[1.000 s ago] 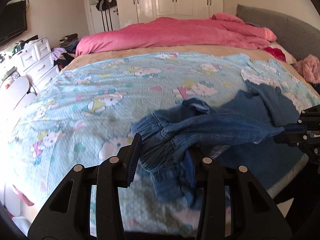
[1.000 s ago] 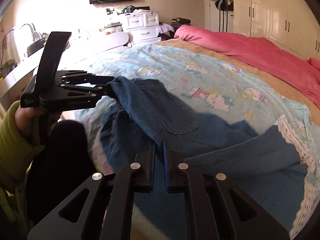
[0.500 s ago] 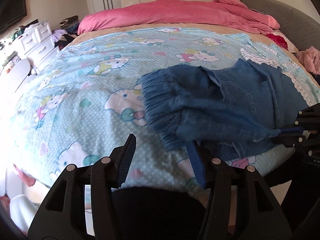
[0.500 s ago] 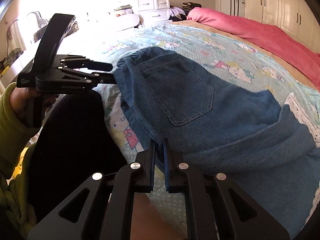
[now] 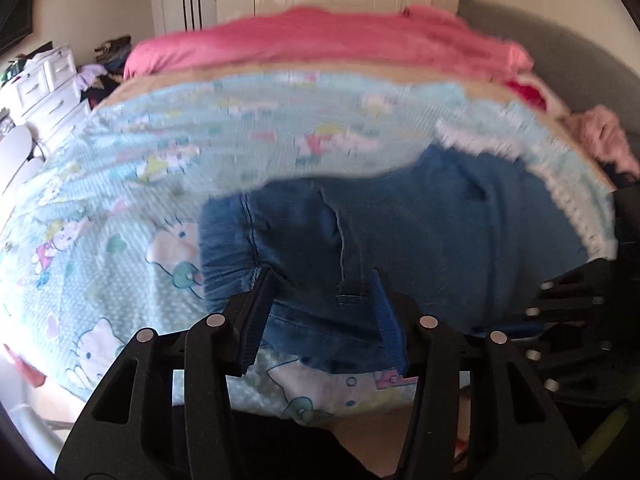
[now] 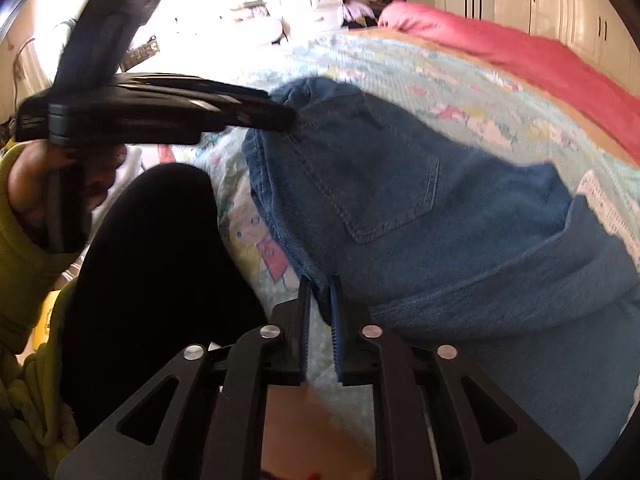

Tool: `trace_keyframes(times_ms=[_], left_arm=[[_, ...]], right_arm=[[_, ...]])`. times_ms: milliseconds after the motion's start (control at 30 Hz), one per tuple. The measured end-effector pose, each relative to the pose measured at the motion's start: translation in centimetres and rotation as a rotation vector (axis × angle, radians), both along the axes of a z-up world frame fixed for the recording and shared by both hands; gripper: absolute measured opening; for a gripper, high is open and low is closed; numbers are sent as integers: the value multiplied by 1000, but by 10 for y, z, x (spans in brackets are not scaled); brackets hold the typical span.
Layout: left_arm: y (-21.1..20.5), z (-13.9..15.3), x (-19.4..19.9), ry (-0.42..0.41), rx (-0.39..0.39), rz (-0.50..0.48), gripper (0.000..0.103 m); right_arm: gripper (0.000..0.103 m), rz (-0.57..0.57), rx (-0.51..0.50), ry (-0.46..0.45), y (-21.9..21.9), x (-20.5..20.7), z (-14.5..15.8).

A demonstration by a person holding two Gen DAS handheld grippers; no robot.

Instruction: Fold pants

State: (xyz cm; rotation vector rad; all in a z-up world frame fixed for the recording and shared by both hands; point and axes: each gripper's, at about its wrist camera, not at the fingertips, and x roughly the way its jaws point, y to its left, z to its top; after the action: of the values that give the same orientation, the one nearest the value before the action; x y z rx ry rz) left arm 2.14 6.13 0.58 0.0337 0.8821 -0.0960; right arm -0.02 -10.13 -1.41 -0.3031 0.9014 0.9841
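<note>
I'm laying the pants (image 6: 420,216) flat on the bed (image 5: 120,184). My right claw (image 6: 320,312) pinches the waistband; my left claw (image 5: 320,312) gapes wide. Next I'd release and smooth.

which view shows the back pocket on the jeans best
The right wrist view: the back pocket lies centred and sharp, stitching visible. The left wrist view shows the jeans blurred, with no clear pocket outline.
</note>
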Motion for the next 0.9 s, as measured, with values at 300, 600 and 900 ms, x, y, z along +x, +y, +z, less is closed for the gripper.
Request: trace_keyframes(times_ms=[300,600,900], left_arm=[[-1,-21,-2,26,28,-3,41],[1,-19,-7,8,14,3,41],[7,12,-35,-79,-29,61,60]], right_arm=[[43,-152,144,-22,-23,14,37],[50,-177,-20,54,-4,16,1],[58,-331,101,-33,-62,26,42]])
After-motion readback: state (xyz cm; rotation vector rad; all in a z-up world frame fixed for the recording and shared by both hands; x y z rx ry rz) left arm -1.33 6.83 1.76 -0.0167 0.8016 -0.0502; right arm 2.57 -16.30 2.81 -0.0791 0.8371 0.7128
